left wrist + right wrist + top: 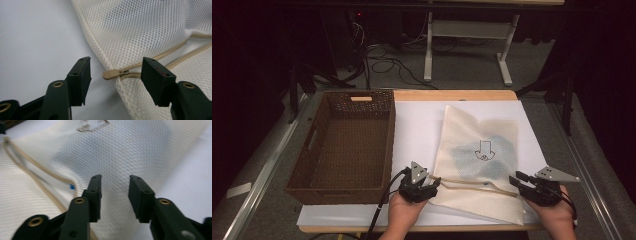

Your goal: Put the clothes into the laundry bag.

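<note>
High view: a cream mesh laundry bag (479, 160) lies flat on the white table (417, 125), right of a brown wicker basket (344, 145), with the left gripper (428, 186) at its zipper end and the right gripper (518, 181) at its near right corner. Left gripper view: jaws apart, empty, straddling the tan zipper pull (112, 74). Right gripper view: jaws parted, empty, over the mesh. The zipper work seems under way; next, the left gripper likely must close on the pull.
</note>
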{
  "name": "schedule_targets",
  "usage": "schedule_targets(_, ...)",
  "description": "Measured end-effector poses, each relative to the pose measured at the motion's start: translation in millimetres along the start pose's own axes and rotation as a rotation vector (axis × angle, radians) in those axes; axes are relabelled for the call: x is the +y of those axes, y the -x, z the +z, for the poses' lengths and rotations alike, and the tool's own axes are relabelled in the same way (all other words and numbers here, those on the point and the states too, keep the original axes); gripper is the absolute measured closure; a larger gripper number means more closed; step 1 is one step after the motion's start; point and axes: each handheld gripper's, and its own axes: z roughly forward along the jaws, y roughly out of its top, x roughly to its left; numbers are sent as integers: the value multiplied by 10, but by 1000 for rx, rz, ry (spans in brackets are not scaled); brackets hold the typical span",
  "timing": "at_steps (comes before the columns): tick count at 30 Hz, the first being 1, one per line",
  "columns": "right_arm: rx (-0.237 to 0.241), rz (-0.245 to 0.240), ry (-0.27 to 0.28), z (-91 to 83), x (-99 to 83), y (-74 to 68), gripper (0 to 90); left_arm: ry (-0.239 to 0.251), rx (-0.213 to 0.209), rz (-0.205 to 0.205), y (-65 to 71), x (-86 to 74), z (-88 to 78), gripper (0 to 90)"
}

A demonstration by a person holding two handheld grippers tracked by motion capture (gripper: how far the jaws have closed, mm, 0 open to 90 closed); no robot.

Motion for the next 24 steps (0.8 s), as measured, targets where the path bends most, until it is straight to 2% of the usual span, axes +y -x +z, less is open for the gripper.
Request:
schedule_targets(3,-33,44,-38,25,-74,65,471,-32,-23,-22,-44,-2,82,417)
schedule_targets(5,-23,68,-73,81,-129,119,445,-57,-47,-40,-55,-11,139,433)
schedule_targets(7,-6,99,-110,150,-175,147,445,-74,-68,-48,-51,-21,172,510)
schedule_targets(8,1,96,-125,179,-192,153,461,-81,-62,-49,-48,-23,177,548)
schedule_targets(10,-2,80,-123,182,-184,143,565,-87,-61,-50,-53,-25,174,616)
schedule_targets(12,-1,56,-126,192,-180,117,665,-87,-62,-51,-56,-27,161,647)
schedule_targets(14,-3,29,-124,192,-161,98,801,-85,-53,-41,-47,-29,148,661)
schedule_targets(16,-7,22,-125,195,-139,89,859,-86,-44,-28,-28,-42,136,664)
schedule_targets(19,-10,0,-127,215,-100,88,884,-90,-28,-11,5,-80,110,667)
schedule_targets(24,-26,-27,-120,305,-6,115,887,-84,-31,2,87,-145,44,666)
